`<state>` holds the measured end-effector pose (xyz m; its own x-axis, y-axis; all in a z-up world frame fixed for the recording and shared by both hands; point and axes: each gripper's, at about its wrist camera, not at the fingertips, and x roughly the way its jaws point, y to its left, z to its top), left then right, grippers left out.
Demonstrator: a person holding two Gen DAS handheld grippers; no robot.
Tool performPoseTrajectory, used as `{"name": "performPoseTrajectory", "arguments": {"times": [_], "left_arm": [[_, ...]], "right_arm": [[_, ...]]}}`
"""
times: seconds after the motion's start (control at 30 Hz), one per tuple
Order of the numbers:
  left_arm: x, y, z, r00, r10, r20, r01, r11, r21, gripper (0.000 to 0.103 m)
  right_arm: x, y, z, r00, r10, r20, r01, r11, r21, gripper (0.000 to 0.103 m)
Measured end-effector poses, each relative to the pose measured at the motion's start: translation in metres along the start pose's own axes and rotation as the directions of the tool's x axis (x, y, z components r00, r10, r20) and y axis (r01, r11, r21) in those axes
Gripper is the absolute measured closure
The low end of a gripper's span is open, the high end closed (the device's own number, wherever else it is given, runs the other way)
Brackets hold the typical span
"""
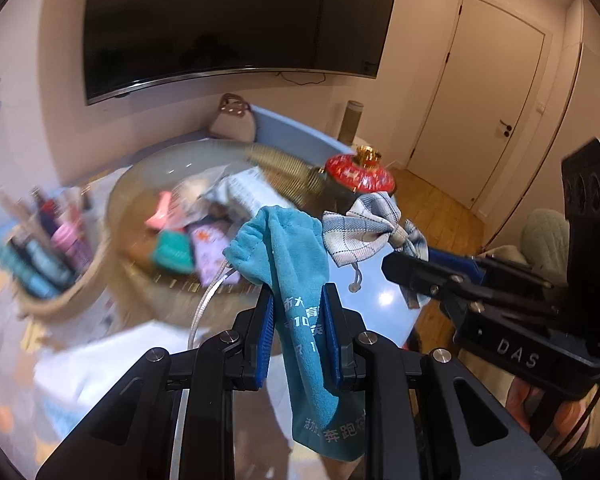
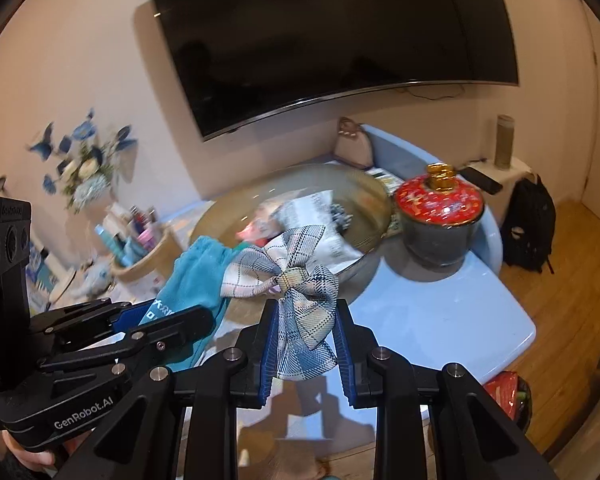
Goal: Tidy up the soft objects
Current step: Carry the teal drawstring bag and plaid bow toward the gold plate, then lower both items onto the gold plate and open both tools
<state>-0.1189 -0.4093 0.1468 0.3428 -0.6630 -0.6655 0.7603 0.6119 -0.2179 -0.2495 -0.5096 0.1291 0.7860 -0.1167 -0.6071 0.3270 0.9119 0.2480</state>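
My left gripper point(image 1: 298, 312) is shut on a teal drawstring pouch point(image 1: 296, 256) with white print, held up in the air; it also shows in the right wrist view point(image 2: 196, 276). My right gripper point(image 2: 306, 328) is shut on a plaid fabric bow point(image 2: 296, 280), held beside the pouch; the bow shows in the left wrist view point(image 1: 364, 236) too. Both hang above the blue table point(image 2: 440, 312). Behind them a large round tray point(image 2: 364, 188) holds several soft items, blurred.
A dark jar with a red lid point(image 2: 440, 216) stands on the table right of the tray. A woven basket of bottles point(image 1: 60, 272) stands at the left. A backpack point(image 2: 528, 224) leans at the right. A television point(image 2: 340, 40) hangs on the wall.
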Motion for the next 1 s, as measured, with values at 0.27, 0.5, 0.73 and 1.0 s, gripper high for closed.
{"name": "performPoseTrajectory", "arguments": {"times": [0.27,0.5,0.73,1.0], "left_arm": [[0.022,0.023,0.046,0.999,0.015,0.038,-0.012,0.997,-0.074,0.083],[0.038,0.054,0.075,0.994,0.086,0.063,-0.077,0.988,-0.137,0.083],[0.057,0.064,0.083,0.991,0.128,0.045,-0.122,0.986,-0.114,0.035],[0.04,0.038,0.074,0.991,0.111,0.081,-0.108,0.993,-0.043,0.02]], "right_arm": [[0.022,0.008,0.057,0.997,-0.013,0.074,0.014,1.0,-0.009,0.077],[0.064,0.009,0.099,0.995,0.015,0.099,-0.018,0.999,0.031,0.077],[0.115,-0.009,0.114,0.998,-0.004,0.056,-0.002,0.993,0.114,0.033],[0.102,-0.032,0.096,1.0,0.005,0.03,-0.011,0.976,0.217,0.032]]}}
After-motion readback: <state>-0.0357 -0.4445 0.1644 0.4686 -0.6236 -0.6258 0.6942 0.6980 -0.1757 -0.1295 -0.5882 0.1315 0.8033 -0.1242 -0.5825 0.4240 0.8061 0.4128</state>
